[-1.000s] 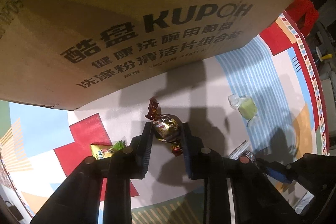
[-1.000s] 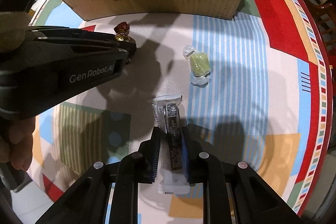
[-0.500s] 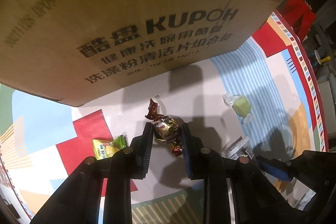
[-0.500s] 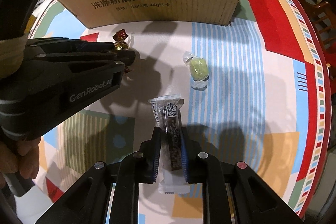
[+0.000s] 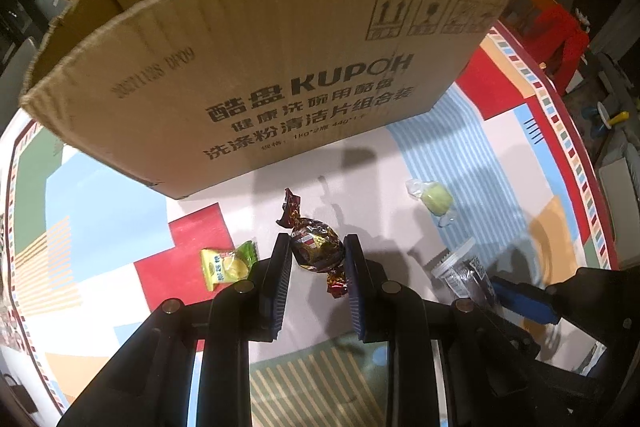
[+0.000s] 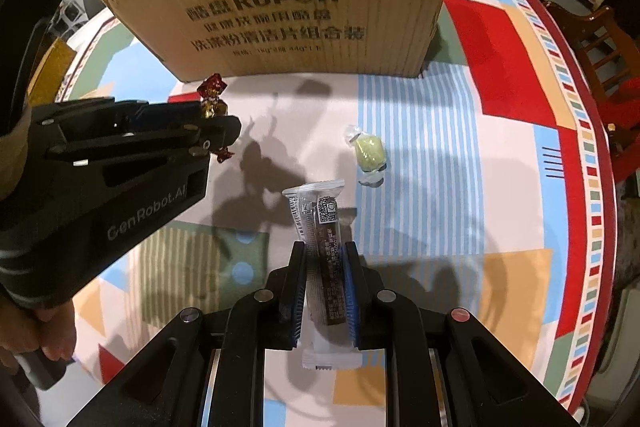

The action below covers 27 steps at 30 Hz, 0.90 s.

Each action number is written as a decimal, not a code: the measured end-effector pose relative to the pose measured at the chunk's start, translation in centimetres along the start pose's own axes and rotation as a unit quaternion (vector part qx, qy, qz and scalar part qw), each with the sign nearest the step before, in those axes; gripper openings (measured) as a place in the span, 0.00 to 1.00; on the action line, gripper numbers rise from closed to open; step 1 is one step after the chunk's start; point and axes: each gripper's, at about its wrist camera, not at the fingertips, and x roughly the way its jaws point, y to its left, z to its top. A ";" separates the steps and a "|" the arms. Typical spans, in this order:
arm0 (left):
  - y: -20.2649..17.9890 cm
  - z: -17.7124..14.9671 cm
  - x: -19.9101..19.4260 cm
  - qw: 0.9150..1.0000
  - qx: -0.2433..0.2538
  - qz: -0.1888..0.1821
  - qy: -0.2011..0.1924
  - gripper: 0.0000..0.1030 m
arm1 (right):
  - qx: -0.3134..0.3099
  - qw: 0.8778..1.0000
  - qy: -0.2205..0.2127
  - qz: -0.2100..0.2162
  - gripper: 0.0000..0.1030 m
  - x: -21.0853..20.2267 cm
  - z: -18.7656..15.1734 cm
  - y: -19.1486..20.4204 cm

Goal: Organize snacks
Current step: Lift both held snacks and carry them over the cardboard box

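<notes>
My left gripper is shut on a dark red and gold foil-wrapped candy, held above the patterned tablecloth. My right gripper is shut on a long snack bar in a clear and white wrapper with a QR code, also lifted off the cloth. The open cardboard box with black print stands just beyond both grippers. In the right wrist view the left gripper appears at the left with the candy sticking out of its tip.
A green candy in a clear wrapper lies on the blue-striped patch to the right. A yellow and green sachet lies on the red patch at the left. A person's hand grips the left tool. A wooden chair stands beyond the table's right edge.
Both grippers have risen with their snacks still held. The box's top rim and open inside have come into the left wrist view, and the table looks farther below.
</notes>
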 end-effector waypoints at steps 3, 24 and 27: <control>0.4 0.1 -1.1 1.000 0.001 0.001 -0.008 0.25 | 0.002 1.000 -0.013 -0.002 0.18 -1.2 0.0 0.0; -0.6 -0.8 -8.3 0.995 0.001 0.040 -0.089 0.26 | -0.007 0.994 -0.110 -0.018 0.18 -7.2 0.0 1.6; -0.6 -0.9 -9.2 0.993 -0.002 0.050 -0.105 0.25 | -0.010 0.992 -0.126 -0.023 0.18 -7.8 0.2 1.7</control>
